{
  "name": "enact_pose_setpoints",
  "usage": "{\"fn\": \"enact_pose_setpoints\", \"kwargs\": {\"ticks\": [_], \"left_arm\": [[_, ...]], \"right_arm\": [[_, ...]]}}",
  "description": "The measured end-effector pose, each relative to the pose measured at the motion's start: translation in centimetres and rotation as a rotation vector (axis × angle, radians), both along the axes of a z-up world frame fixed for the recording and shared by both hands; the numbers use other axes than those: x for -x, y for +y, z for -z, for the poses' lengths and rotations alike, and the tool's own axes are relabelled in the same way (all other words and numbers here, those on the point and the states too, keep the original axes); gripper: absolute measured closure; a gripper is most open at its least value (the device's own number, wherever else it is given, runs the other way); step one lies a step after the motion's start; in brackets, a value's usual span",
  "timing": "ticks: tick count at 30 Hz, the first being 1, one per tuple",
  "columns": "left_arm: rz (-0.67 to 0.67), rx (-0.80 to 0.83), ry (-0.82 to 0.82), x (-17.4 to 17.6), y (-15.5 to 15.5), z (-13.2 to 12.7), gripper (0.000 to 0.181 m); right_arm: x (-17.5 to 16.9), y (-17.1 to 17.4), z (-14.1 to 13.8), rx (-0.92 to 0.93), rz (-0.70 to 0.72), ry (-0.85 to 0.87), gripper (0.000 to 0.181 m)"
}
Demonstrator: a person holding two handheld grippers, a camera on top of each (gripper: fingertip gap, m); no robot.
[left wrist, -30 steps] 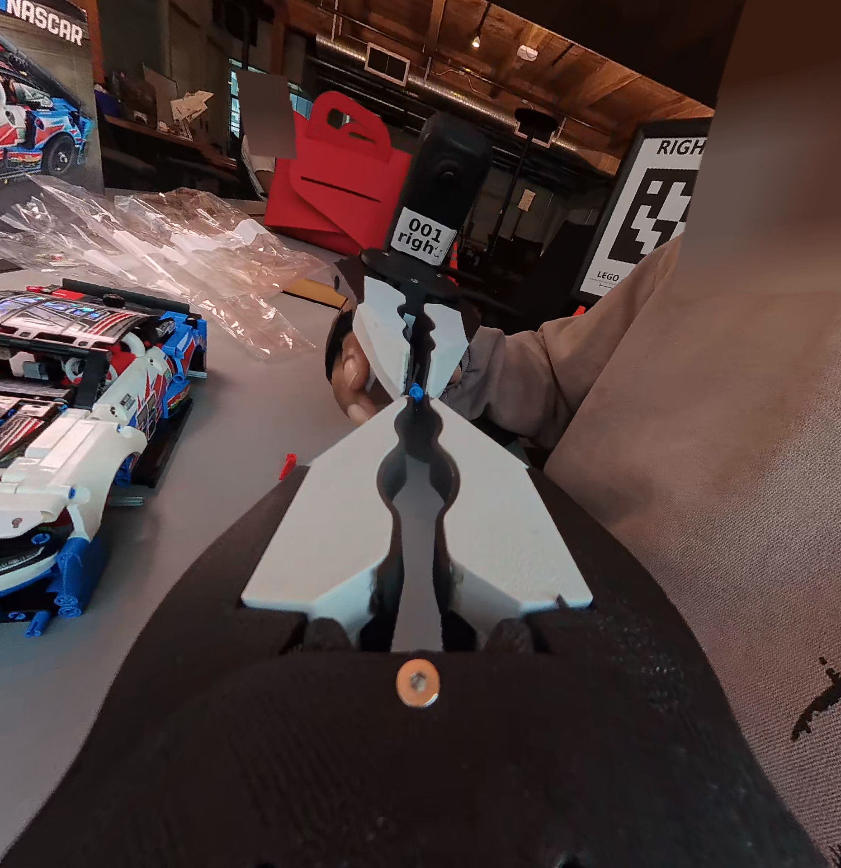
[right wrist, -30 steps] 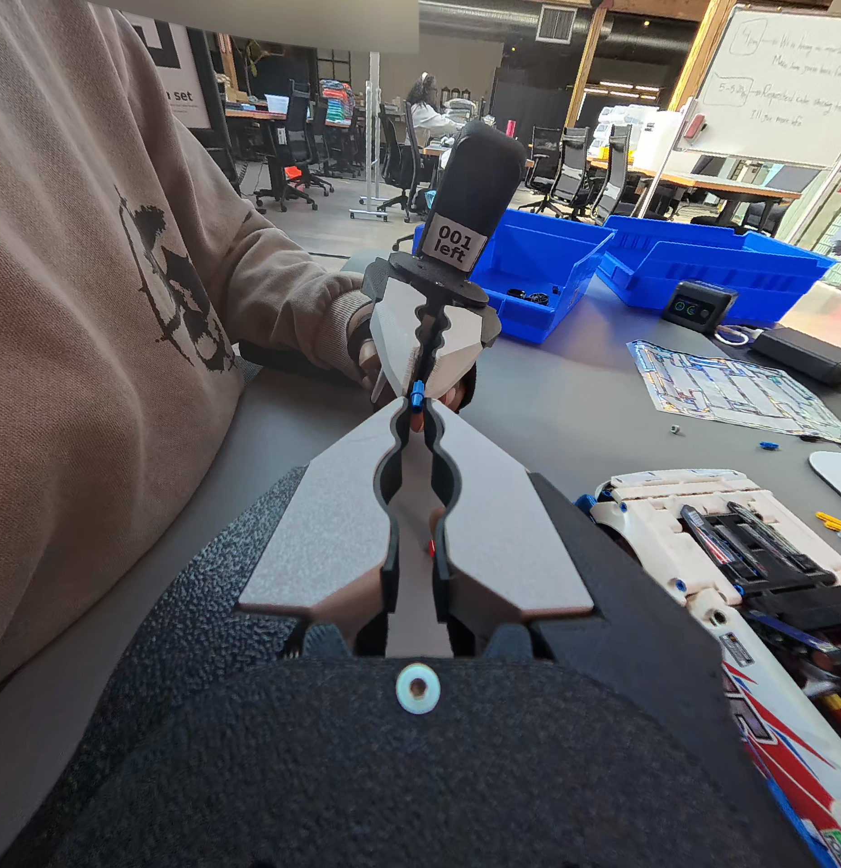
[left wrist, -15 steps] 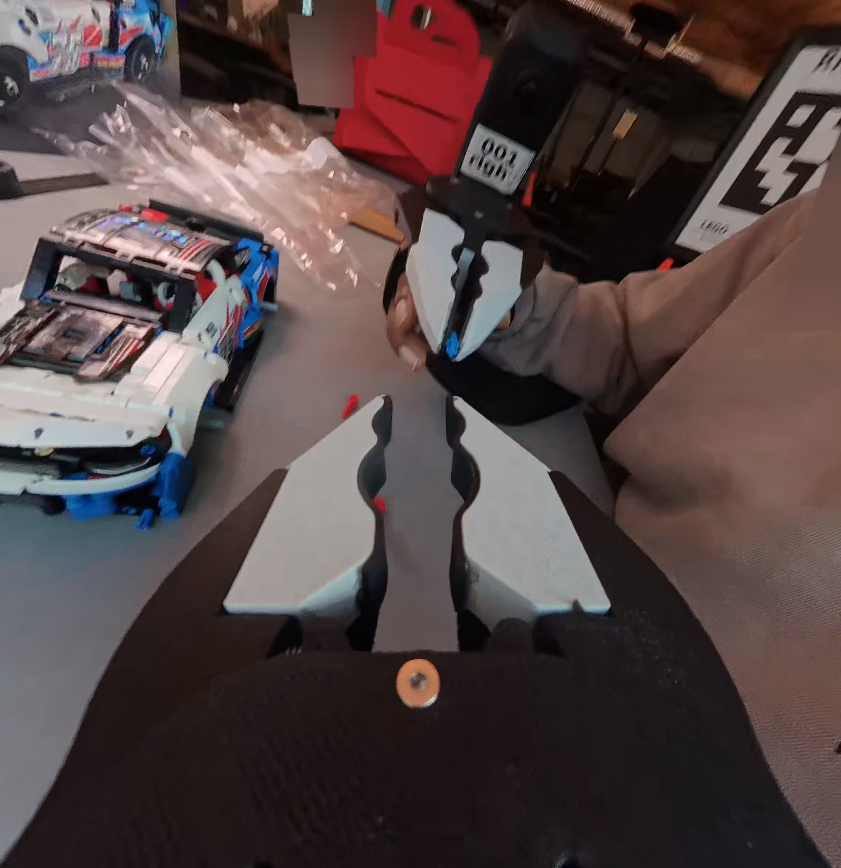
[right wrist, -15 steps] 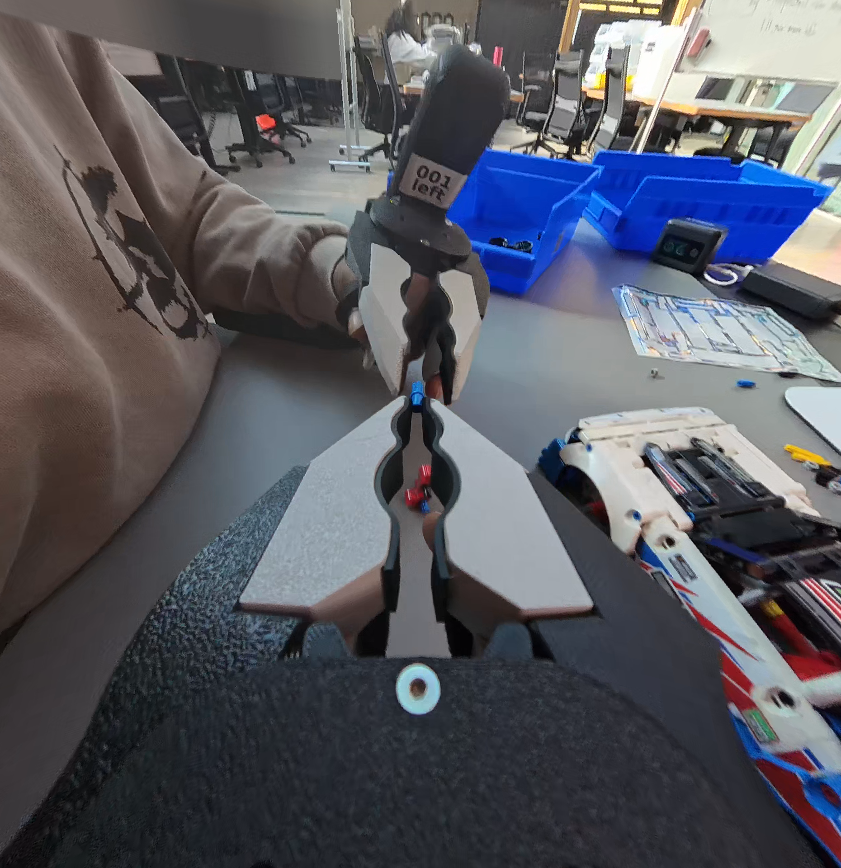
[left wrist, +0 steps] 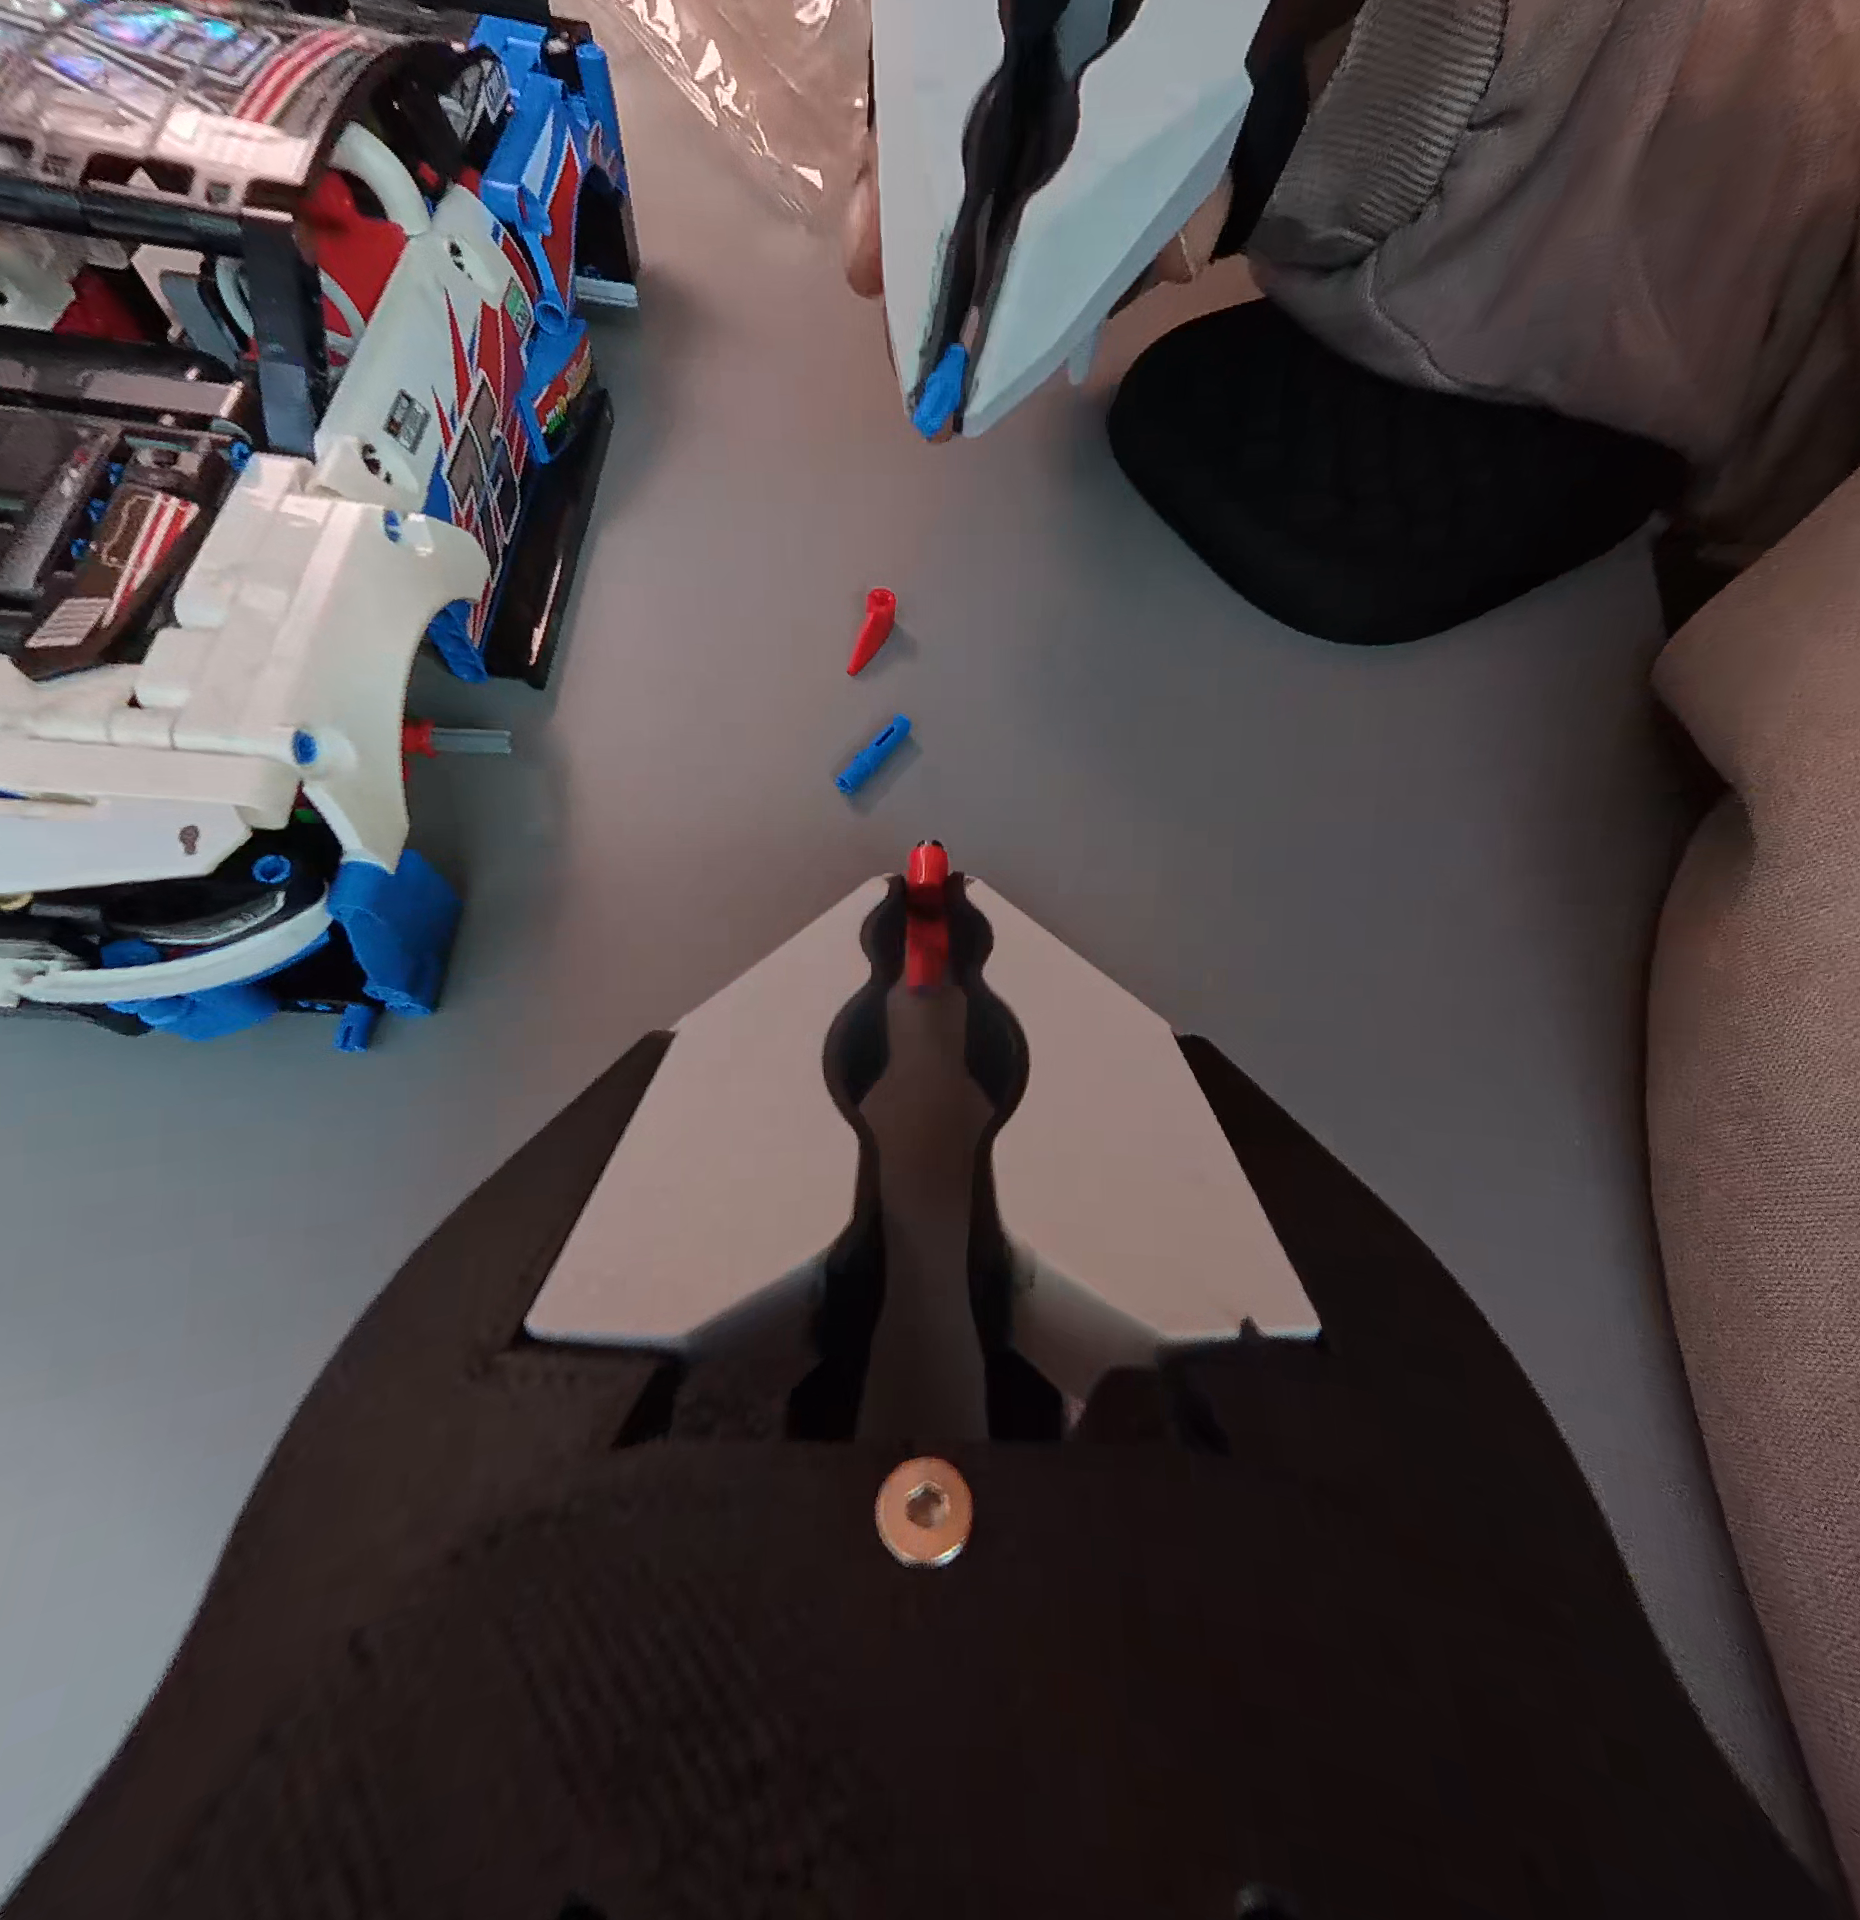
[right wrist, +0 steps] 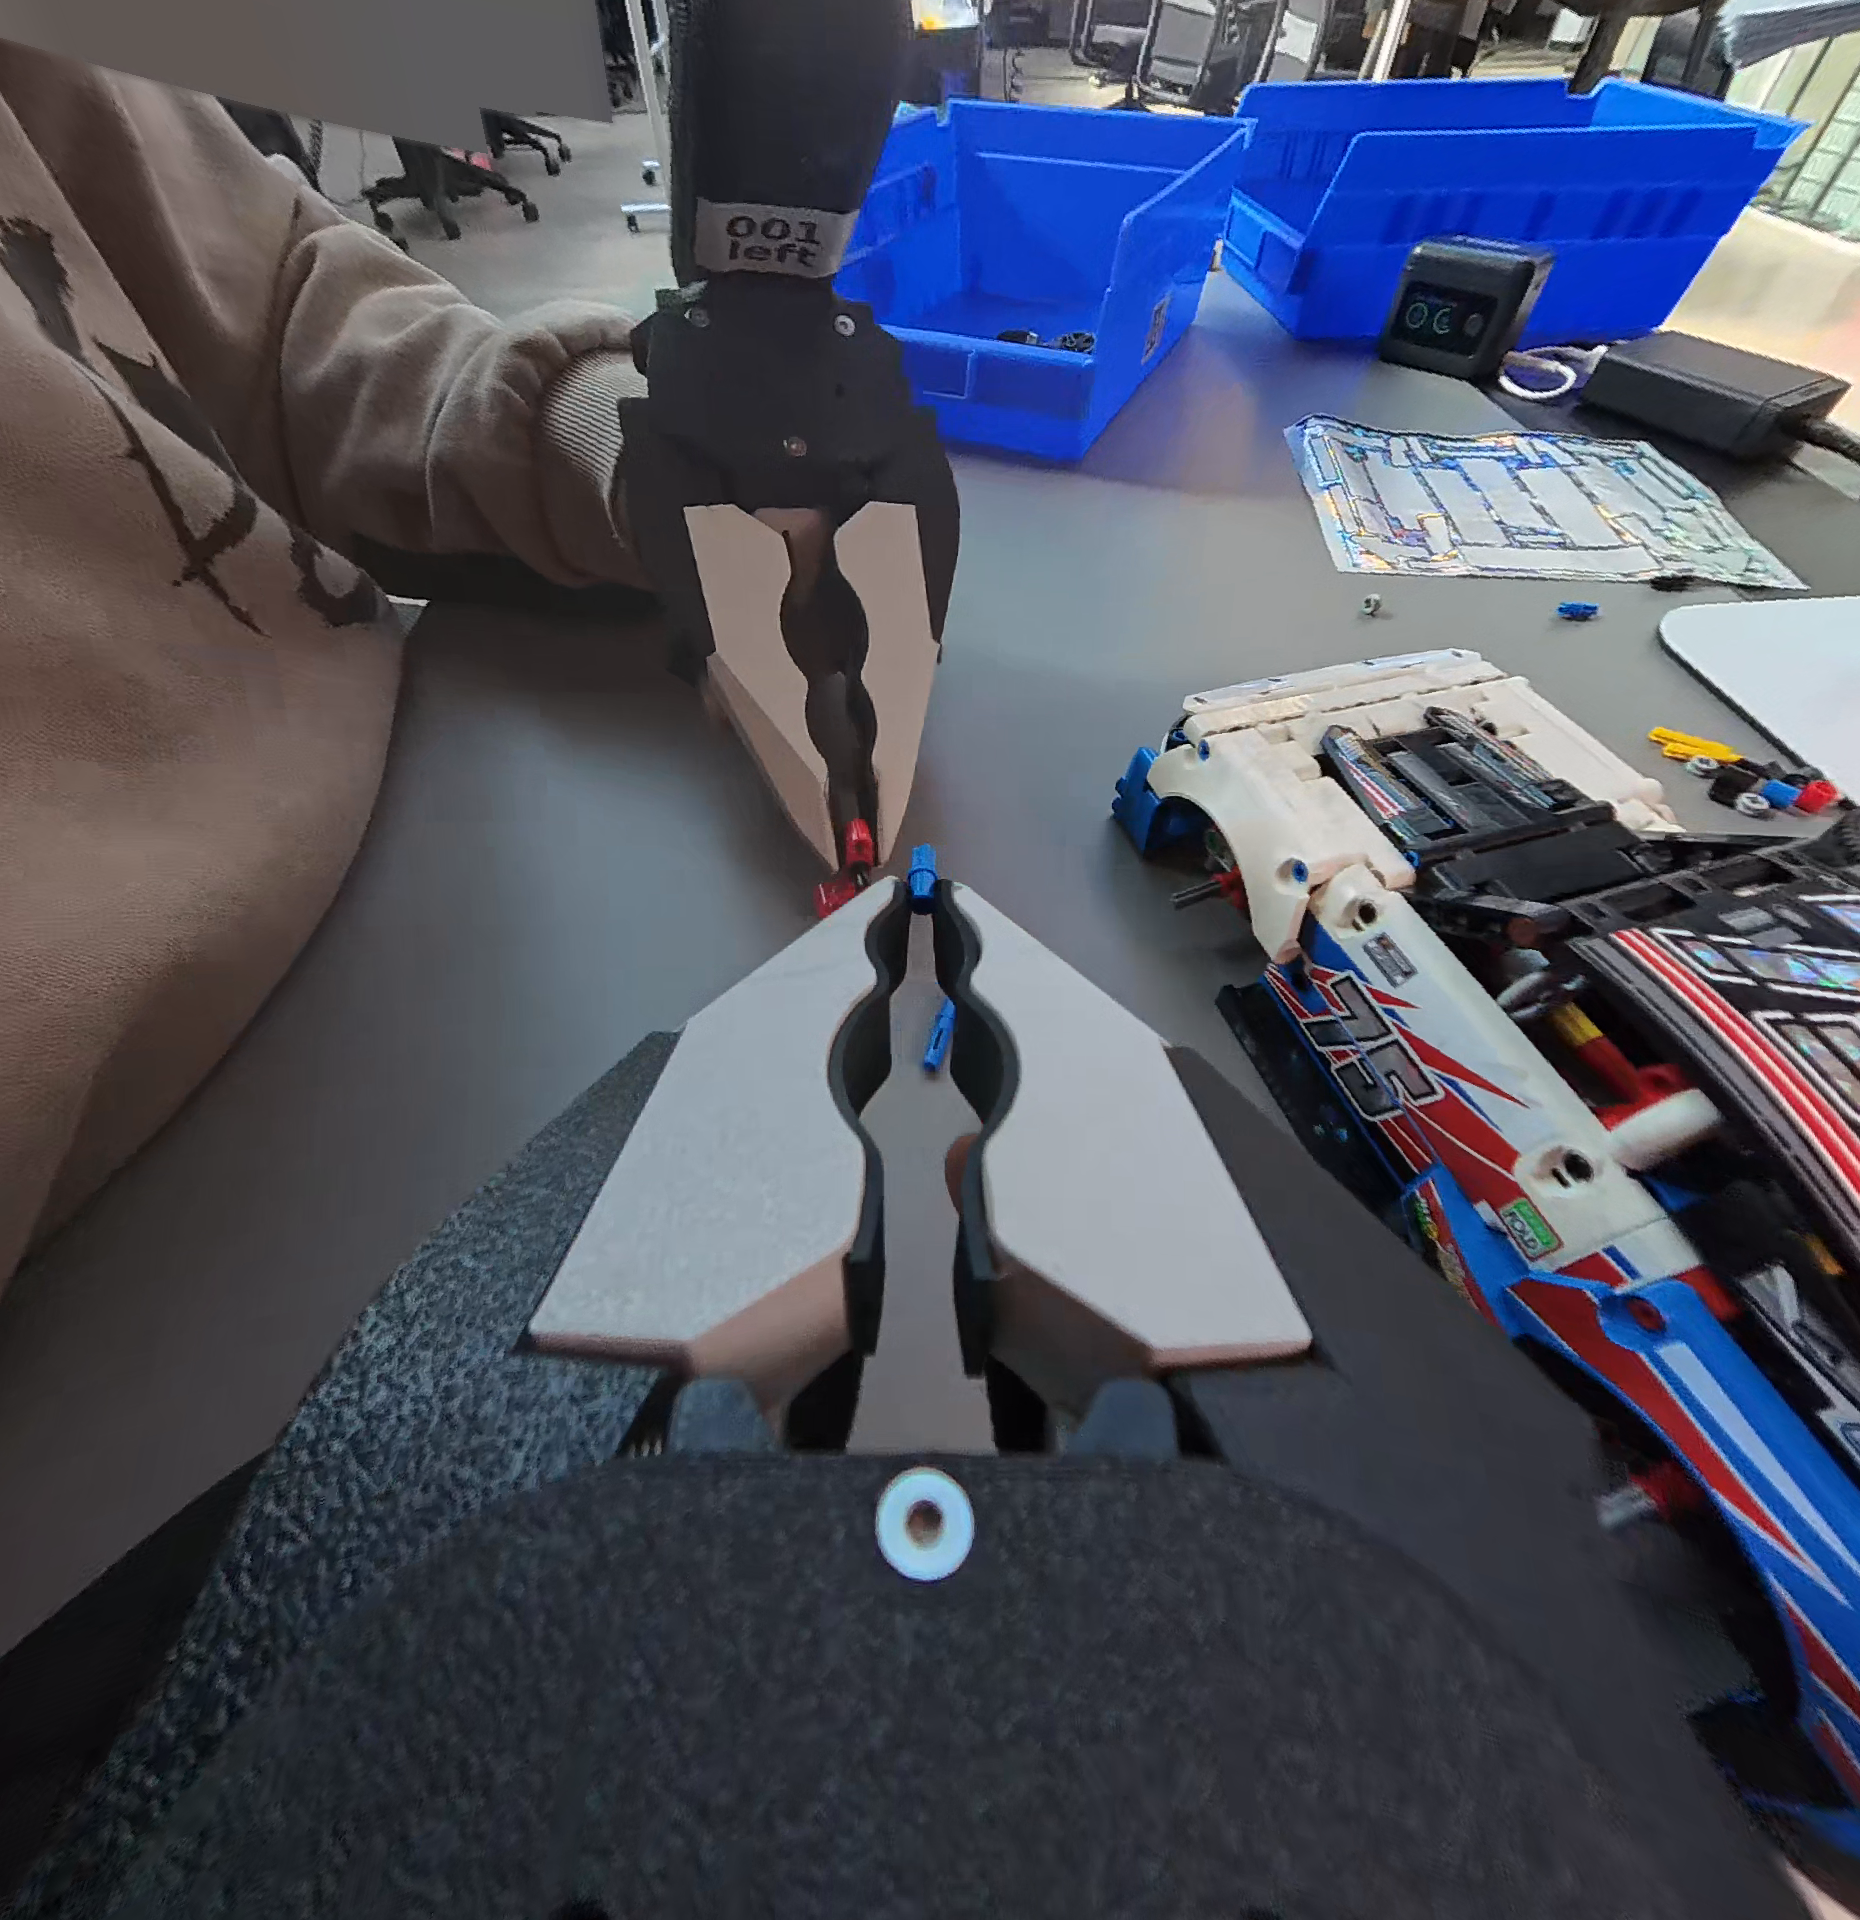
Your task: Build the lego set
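My left gripper (left wrist: 926,883) is shut on a small red pin (left wrist: 924,920), low over the grey table. A loose blue pin (left wrist: 872,754) and a loose red tapered piece (left wrist: 870,630) lie just ahead of it. My right gripper (right wrist: 920,883) is shut on a blue pin (right wrist: 920,864) and hovers facing the left one; it also shows in the left wrist view (left wrist: 941,416). The left gripper (right wrist: 853,847) with its red pin (right wrist: 856,840) shows in the right wrist view. The partly built white, blue and red race car (left wrist: 230,582) stands beside them, also seen in the right wrist view (right wrist: 1528,987).
Two blue bins (right wrist: 1019,270) stand at the table's far side, with a sticker sheet (right wrist: 1508,509), a black device (right wrist: 1466,312) and a white pad (right wrist: 1799,665). Small loose parts (right wrist: 1757,790) lie past the car. A person's tan sleeve (right wrist: 406,416) is close. There is about 8 cm between the tips of the two grippers.
My left gripper opened, dropped to the table and closed on a red pin. My right gripper kept its blue pin and stayed above, facing it.
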State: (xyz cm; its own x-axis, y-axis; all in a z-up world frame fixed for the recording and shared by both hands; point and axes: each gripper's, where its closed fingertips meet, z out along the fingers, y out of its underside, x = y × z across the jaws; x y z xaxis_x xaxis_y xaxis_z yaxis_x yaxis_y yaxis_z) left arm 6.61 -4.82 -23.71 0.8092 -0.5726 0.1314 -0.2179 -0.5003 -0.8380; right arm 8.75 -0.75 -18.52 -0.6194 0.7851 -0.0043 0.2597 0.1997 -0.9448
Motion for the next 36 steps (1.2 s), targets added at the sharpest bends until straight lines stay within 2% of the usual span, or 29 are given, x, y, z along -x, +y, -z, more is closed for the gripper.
{"fn": "enact_pose_setpoints", "kwargs": {"ticks": [1, 5, 9, 21, 30, 36], "left_arm": [[0.013, -0.035, -0.024, -0.2, 0.0, -0.6, 0.176], [0.074, -0.190, -0.112, -0.9, -0.3, -3.5, 0.176], [0.124, -0.244, -0.155, -1.9, -0.7, -4.5, 0.176], [0.158, -0.211, -0.133, -2.9, -1.1, -3.7, 0.176], [0.161, -0.173, 0.009, -3.0, -1.0, -2.1, 0.176], [0.156, -0.122, 0.043, -2.9, -1.1, -1.2, 0.176]], "right_arm": [[-0.1, -0.7, -0.1, 0.003, -0.023, 0.007, 0.180], [0.1, -3.3, 0.0, 0.002, -0.072, 0.010, 0.180], [0.1, -4.5, 0.0, 0.005, -0.096, 0.014, 0.180], [-0.3, -5.2, 0.9, -0.050, -0.125, -0.012, 0.180], [-0.3, -5.3, 2.5, -0.170, -0.119, -0.051, 0.180], [-0.2, -5.4, 3.2, -0.198, -0.113, -0.075, 0.180]]}}
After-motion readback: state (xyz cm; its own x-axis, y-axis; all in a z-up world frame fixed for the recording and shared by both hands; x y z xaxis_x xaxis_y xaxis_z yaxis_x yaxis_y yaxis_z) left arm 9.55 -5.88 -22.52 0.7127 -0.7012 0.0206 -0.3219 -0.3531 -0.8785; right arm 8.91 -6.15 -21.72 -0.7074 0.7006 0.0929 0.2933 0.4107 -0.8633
